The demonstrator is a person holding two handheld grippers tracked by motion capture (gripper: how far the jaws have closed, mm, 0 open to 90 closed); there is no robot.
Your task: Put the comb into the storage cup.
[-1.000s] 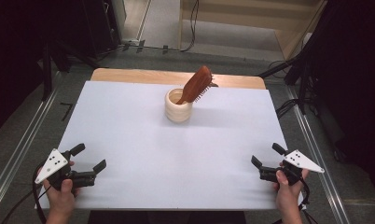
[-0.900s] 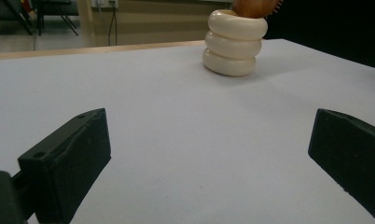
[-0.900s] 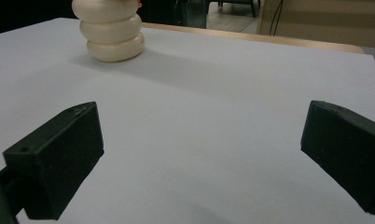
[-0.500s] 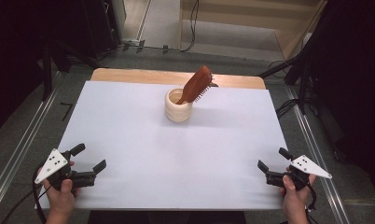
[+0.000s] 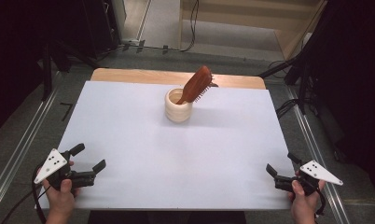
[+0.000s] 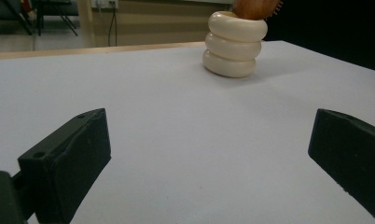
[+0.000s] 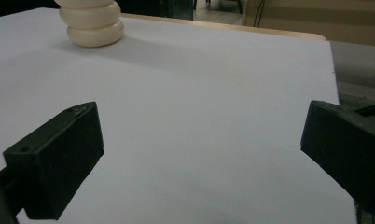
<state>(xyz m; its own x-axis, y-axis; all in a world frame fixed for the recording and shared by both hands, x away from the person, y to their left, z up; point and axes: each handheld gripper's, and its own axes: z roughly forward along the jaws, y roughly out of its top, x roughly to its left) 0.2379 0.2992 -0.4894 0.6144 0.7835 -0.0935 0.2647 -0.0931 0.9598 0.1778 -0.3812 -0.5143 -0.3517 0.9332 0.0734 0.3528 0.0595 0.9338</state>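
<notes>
Both grippers rest low at the near corners of the white table sheet [image 5: 143, 140], and neither holds anything, so in my judgement the work stands either at its start or at its finish, with the grippers parked. The left gripper [image 5: 89, 160] has its jaws spread wide, and so does the right gripper [image 5: 282, 164]. The thing nearest to them is a reddish-brown wooden hairbrush [image 5: 197, 84], which stands handle-down and tilted in a cream, ribbed ceramic cup [image 5: 178, 106], its bristled head leaning out over the rim. From the left gripper's own view the cup [image 6: 235, 44] lies well ahead of the jaws and a little toward the right jaw; from the right gripper's view it [image 7: 91, 22] sits far ahead, beyond the left jaw. If the brush is to be lifted out, the next move calls for a long reach forward, then a pinch on the brush head above the rim.
</notes>
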